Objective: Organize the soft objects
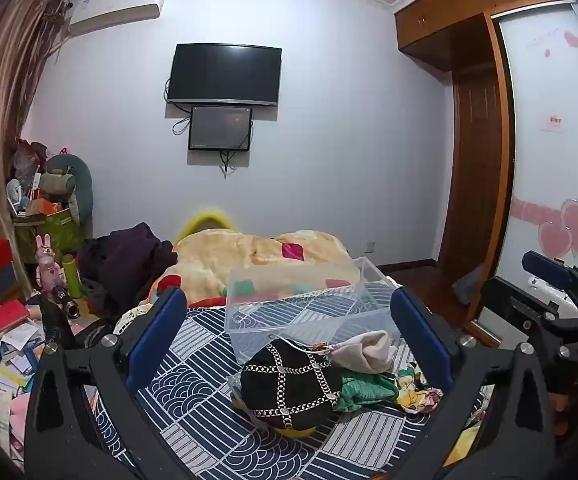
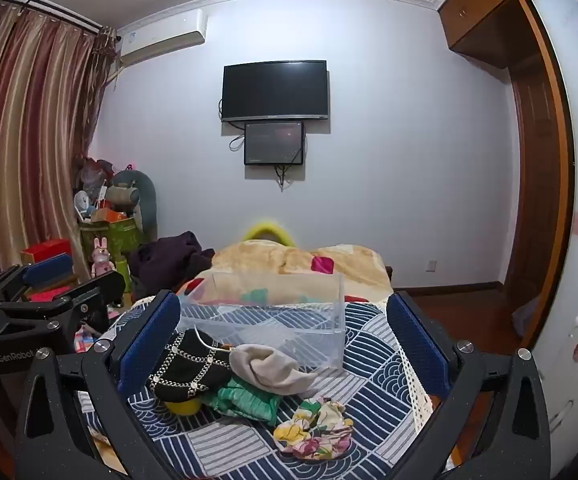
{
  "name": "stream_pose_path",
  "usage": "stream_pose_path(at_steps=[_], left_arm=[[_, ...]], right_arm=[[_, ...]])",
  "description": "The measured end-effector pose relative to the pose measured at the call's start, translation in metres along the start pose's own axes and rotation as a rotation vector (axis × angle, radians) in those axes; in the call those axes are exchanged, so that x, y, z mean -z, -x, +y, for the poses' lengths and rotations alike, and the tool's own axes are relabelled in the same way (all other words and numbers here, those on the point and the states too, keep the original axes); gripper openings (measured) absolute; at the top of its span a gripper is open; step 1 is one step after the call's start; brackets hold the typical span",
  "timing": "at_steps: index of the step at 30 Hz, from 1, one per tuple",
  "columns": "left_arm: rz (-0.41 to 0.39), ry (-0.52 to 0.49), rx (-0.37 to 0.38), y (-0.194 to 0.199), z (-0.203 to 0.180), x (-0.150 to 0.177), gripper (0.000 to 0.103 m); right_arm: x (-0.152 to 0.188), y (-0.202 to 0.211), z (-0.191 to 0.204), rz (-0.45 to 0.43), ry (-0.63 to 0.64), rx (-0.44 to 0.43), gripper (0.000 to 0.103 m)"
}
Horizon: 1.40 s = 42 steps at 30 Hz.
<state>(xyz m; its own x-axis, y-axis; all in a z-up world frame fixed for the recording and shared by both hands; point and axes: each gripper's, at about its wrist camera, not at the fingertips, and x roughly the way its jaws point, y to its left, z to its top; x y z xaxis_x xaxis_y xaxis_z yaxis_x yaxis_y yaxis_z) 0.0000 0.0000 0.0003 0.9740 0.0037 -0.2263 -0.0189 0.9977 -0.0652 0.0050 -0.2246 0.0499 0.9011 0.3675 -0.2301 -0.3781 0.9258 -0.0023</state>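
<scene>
A pile of soft things lies on the patterned bedspread: a black cap with chain trim, a beige cloth, a green knit piece, a floral scrunchie and something yellow under the cap. A clear plastic box stands just behind the pile. My left gripper is open and empty above the pile. My right gripper is open and empty above it too, and it also shows at the right of the left wrist view.
A yellow blanket and a dark garment lie at the bed's far end. Boxes, books and toys clutter the floor on the left. A wardrobe stands on the right. A TV hangs on the far wall.
</scene>
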Motion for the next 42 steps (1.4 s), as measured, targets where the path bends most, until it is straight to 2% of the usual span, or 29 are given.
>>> stream_pose_path(at_steps=[13, 42], left_arm=[[-0.011, -0.038, 0.024, 0.006, -0.006, -0.004, 0.103], [-0.027, -0.04, 0.03, 0.007, -0.009, -0.005, 0.103]], right_arm=[[-0.002, 0.006, 0.004, 0.003, 0.002, -0.003, 0.103], [-0.005, 0.002, -0.001, -0.007, -0.006, -0.011, 0.103]])
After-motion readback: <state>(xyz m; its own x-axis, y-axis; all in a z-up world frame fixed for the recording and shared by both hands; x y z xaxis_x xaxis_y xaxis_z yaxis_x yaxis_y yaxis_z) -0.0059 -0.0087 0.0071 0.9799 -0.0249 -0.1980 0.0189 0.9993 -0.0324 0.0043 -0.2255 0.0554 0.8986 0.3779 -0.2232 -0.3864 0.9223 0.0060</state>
